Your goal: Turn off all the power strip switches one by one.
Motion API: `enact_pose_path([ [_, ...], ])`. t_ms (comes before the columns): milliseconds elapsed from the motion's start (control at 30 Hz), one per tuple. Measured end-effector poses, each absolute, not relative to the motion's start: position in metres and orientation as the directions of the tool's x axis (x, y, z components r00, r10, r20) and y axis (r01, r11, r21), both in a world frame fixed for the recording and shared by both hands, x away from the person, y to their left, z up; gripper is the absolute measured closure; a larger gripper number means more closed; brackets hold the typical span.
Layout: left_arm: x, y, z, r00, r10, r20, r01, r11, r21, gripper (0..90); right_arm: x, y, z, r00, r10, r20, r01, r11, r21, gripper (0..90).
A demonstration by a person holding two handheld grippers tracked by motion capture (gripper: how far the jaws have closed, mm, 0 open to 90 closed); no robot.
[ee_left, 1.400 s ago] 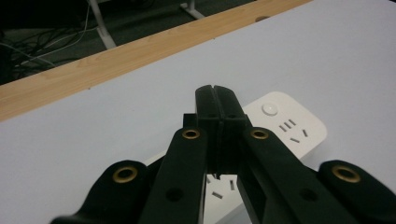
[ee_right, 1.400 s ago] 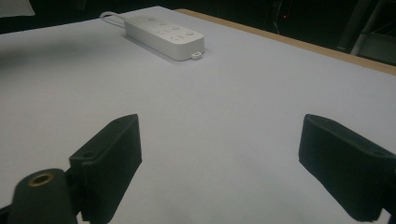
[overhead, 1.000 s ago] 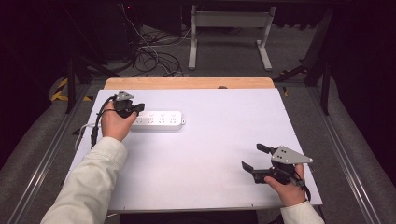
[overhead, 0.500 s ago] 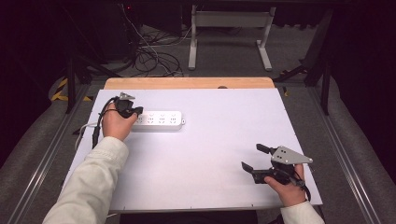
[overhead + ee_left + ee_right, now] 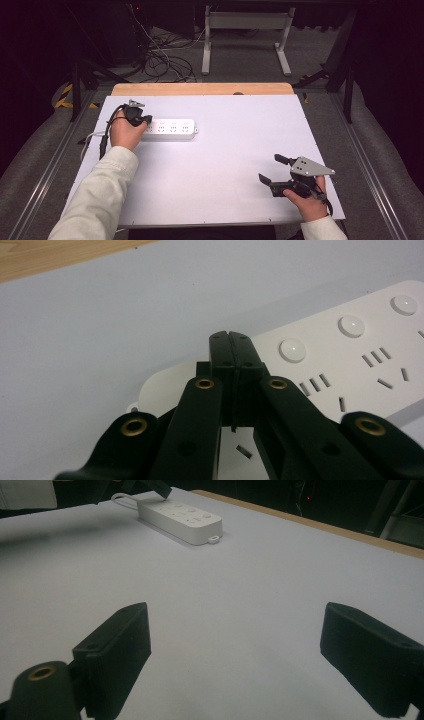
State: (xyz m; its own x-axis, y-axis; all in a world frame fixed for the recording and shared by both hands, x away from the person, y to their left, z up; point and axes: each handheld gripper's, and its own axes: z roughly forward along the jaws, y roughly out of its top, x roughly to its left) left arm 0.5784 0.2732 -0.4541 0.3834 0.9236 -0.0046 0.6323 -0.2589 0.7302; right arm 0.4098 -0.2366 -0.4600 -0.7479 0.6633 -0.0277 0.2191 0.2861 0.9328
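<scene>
Dark floor and tangled cables lie beyond our white-topped table [image 5: 225, 165], whose far edge is bare wood. We keep the white power strip [image 5: 170, 129] on the far left part of it, its cord running off leftward. Our left gripper [image 5: 145, 120] has its jaws pressed together, the tips right above the strip's left end, by the first round button [image 5: 292, 349]. Our right gripper [image 5: 272, 169] rests near the front right corner, jaws wide apart with nothing between them, well apart from the strip.
</scene>
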Motion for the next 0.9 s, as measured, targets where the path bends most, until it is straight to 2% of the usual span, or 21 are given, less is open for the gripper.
enact_pose_path([
  [900, 0.5779, 0.2633, -0.4606, 0.357, 0.933, 0.045, 0.629, -0.275, 0.727, 90.0, 0.4070, -0.2351, -0.4596, -0.756, 0.654, -0.026, 0.215, 0.287, 0.934, 13.5],
])
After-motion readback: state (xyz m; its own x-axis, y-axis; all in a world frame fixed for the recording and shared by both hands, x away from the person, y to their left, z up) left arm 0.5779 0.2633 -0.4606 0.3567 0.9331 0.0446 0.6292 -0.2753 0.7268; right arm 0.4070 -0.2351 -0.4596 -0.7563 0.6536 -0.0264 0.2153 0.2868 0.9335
